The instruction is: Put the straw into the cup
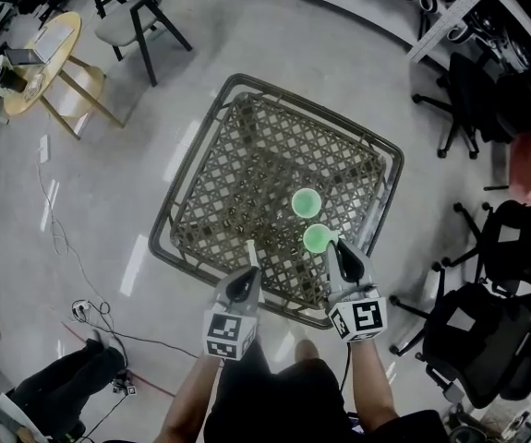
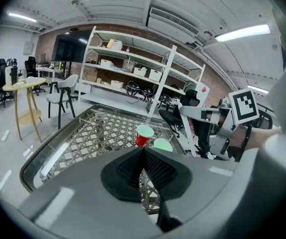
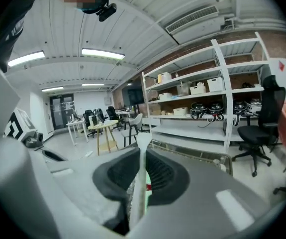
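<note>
Lattice tabletop [image 1: 247, 155]: far cup [image 1: 306, 201] sits behind near cup [image 1: 318, 238], just apart, toward the right front corner. Right tongs [image 1: 332, 247] just beside near cup, straw [image 3: 142, 163] between them. Left tongs [image 1: 249, 273] to their left. Chair [image 1: 134, 17] and round table [image 1: 53, 44] beyond, left. Office chairs [image 1: 487, 330] right.
</note>
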Demonstrator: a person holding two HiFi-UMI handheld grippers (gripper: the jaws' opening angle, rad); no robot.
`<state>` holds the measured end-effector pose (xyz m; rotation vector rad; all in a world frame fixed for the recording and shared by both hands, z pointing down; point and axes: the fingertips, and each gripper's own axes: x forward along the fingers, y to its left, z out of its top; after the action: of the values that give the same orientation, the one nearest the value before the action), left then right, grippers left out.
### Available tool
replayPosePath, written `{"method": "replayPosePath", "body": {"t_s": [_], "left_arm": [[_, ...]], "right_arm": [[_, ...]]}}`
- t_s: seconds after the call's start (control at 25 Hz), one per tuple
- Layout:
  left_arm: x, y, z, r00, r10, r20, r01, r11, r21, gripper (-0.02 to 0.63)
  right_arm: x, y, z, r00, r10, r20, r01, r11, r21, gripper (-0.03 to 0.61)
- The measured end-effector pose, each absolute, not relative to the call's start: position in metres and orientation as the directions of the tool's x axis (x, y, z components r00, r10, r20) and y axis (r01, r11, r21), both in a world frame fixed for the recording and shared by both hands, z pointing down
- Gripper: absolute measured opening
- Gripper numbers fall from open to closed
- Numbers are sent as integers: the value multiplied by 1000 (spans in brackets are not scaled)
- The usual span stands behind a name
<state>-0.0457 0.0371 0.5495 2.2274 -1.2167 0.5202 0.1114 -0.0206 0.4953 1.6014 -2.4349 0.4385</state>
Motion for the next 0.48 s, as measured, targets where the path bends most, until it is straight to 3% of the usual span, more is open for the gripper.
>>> {"method": "replayPosePath", "body": {"t_s": [0.48], "left_arm": [[-28,32,559,531,-617,580,-842,-464,276,6]], "right_arm": [[138,-50,472,-354,-918,179,-922,311,-230,43]]}}
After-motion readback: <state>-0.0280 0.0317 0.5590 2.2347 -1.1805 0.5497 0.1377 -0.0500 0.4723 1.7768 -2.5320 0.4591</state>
